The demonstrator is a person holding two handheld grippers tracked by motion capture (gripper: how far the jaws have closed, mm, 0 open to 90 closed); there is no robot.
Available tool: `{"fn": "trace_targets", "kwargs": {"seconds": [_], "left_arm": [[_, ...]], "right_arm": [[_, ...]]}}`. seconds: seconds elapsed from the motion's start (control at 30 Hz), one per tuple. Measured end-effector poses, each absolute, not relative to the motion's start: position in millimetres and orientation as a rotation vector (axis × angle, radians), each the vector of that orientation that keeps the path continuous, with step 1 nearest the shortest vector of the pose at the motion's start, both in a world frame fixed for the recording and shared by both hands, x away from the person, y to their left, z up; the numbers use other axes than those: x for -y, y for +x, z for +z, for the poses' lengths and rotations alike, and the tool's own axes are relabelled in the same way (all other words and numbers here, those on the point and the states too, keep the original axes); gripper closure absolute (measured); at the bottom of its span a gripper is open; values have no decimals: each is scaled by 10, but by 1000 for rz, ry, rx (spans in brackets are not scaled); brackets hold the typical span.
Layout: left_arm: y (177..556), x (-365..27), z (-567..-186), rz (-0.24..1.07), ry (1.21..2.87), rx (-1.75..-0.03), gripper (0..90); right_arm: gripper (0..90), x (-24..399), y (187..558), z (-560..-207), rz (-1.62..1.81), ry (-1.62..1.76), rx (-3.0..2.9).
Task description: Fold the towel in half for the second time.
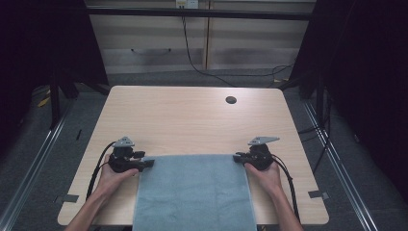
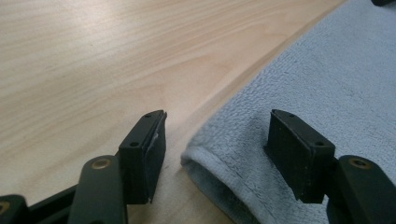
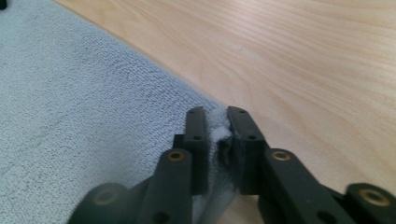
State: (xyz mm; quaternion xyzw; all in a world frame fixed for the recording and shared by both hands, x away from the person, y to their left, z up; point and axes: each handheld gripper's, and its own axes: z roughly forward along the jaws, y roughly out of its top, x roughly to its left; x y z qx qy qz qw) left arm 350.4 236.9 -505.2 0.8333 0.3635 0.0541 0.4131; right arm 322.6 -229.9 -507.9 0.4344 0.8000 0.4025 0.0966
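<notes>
A blue-grey towel point(image 1: 195, 192) lies flat on the near half of the wooden table point(image 1: 192, 120) and hangs over its front edge. My left gripper point(image 1: 146, 163) is at the towel's far left corner. In the left gripper view that gripper point(image 2: 218, 119) is open, and the hemmed corner of the towel point(image 2: 327, 84) lies between the jaws without either pad pressing on it. My right gripper point(image 1: 238, 157) is at the far right corner. In the right gripper view it point(image 3: 217, 114) is shut on a pinched fold of the towel point(image 3: 70, 93).
A round cable hole point(image 1: 231, 100) sits near the table's far right. Bare wood stretches beyond the towel to the far edge. Past the table stands a pale cabinet point(image 1: 154, 43) with a black cable point(image 1: 192, 57) hanging down; dark curtains flank both sides.
</notes>
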Motion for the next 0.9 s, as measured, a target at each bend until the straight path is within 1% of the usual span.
{"fn": "trace_targets", "kwargs": {"seconds": [0.1, 0.13, 0.2, 0.3, 0.33, 0.4, 0.57, 0.73, 0.9], "left_arm": [[3486, -2368, -5056, 131, 2096, -894, 438], [3477, -2369, -5056, 139, 2105, -882, 500], [3463, -2367, -5057, 147, 2108, -878, 540], [3455, -2365, -5065, 124, 2108, -859, 687], [3450, -2359, -5062, 129, 2112, -852, 763], [3438, -2337, -5051, 140, 2112, -854, 818], [3461, -2375, -5044, 89, 2051, -887, 838], [3457, -2432, -4909, 98, 1974, -879, 841], [3463, -2466, -4805, 111, 1948, -877, 841]], "right_arm": [[827, 2281, 3218, -5074, 1185, 1296, -2366], [828, 2281, 3218, -5073, 1184, 1297, -2366], [832, 2276, 3216, -5072, 1183, 1298, -2363], [834, 2264, 3210, -5068, 1172, 1291, -2360], [835, 2263, 3208, -5068, 1171, 1296, -2358], [838, 2266, 3210, -5070, 1176, 1299, -2359], [858, 2277, 3218, -5052, 1196, 1305, -2341], [863, 2297, 3211, -4883, 1302, 1290, -2256], [863, 2247, 3222, -4736, 1331, 1249, -2233]]}}
